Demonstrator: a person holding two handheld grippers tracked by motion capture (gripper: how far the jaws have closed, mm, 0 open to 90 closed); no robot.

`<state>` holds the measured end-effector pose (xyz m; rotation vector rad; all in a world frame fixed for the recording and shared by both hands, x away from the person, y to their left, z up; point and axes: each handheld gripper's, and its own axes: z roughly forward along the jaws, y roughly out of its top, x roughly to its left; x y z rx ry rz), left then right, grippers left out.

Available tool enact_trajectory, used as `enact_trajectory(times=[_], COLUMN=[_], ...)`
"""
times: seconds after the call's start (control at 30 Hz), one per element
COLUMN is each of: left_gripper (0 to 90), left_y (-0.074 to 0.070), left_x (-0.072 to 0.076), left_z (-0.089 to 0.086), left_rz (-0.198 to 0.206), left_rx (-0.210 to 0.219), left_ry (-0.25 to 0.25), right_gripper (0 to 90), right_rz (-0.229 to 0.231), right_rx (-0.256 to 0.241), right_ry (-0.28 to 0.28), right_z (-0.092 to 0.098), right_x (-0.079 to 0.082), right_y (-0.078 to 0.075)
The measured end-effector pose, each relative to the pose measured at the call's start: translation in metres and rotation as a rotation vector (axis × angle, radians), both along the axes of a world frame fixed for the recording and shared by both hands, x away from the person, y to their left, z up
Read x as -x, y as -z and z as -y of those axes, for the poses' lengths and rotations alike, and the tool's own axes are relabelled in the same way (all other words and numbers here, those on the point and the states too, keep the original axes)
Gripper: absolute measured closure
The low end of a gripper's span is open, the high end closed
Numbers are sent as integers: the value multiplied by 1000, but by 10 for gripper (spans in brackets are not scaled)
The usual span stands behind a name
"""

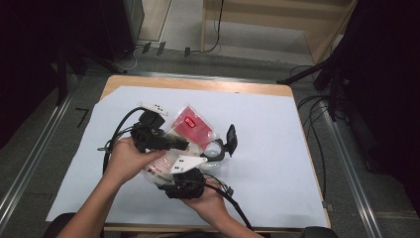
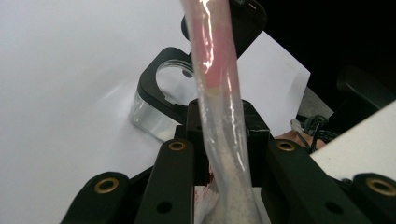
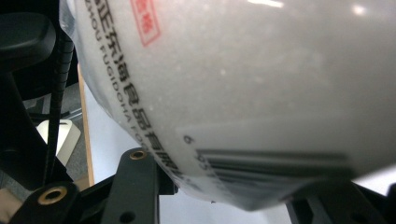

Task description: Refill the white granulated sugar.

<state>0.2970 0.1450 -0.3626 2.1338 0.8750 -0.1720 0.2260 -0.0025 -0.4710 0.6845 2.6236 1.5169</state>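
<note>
You are holding a clear plastic bag [image 1: 190, 130] of white granules, with red printing on it, just left of the middle of the white sheet [image 1: 267, 148] that covers the table [image 1: 198, 84]. Your left gripper [image 1: 171, 143] is pinching the bag's flattened upper part: in the left gripper view the thin film [image 2: 219, 93] is running straight up between the two jaws, which are closed on it. Your right gripper [image 1: 185, 171] is sitting at about 6 o'clock from the bag, pressed against its full, rounded bottom end; in the right gripper view the bulging side with its barcode [image 3: 275, 163] is lying across the jaws, but I cannot tell whether they are clamping it or only cradling it.

At 3 o'clock from the bag, just beside it, a clear container [image 1: 214, 148] with a black rim is standing with its black flip lid [image 1: 231, 139] hinged open. From the left gripper view its opening [image 2: 175, 77] is showing at about 11 o'clock from the pinched film.

Judging by this, you are lifting and steadying the bag in order to pour from it into the container. The next move is calling for you to carry the bag's mouth over the opening, then raise the heavy bottom end with the right gripper while the left keeps the neck aimed. Go gently, since loose film could shift and spill granules onto the sheet.
</note>
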Motion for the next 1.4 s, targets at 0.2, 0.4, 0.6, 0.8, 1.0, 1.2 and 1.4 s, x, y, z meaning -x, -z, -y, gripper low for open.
enact_trajectory(times=[0.2,0.4,0.6,0.8,1.0,1.2,1.4], left_gripper=[799,795,766,782,787,787,767], left_y=[-1,3,3,0,-15,-15,-5], left_x=[4,6,3,-10,-26,-35,-36], left_z=[9,19,15,14,22,23,23], left_rz=[-23,32,10,-88,-181,-201,-217], left_rx=[-32,-135,-74,-53,-81,-63,-102], left_ry=[-39,-9,-7,7,-2,8,1], right_gripper=[540,608,609,607,579,597,600], right_rz=[-4,-23,-56,-93,-48,0,-65], right_rx=[8,21,-26,-68,-67,-40,-43], right_ry=[27,1,-1,-7,14,33,21], right_z=[-7,-10,-8,-9,-10,-8,-10], right_x=[3,3,1,-2,-2,-6,-7], right_y=[2,5,3,-4,-18,-24,-15])
